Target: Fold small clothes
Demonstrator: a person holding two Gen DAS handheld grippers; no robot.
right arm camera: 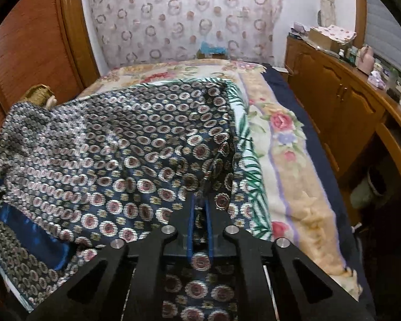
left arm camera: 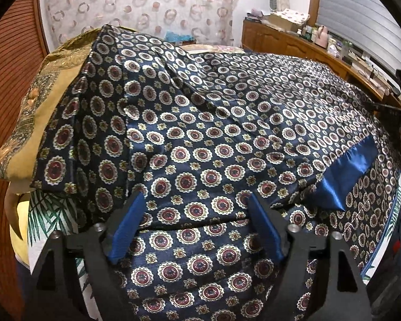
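A navy satin garment with round red-and-white medallions lies spread over the bed, with a plain blue lining patch turned up at its right. My left gripper is open, its blue pads just above a fold of the garment. My right gripper is shut on the garment at its right edge, with cloth pinched between the blue pads. The lining shows at lower left in the right wrist view.
The bed carries a floral blanket and a palm-leaf sheet. An ochre patterned cloth lies at the left. A wooden dresser with clutter runs along the right. A wooden wardrobe stands at the left.
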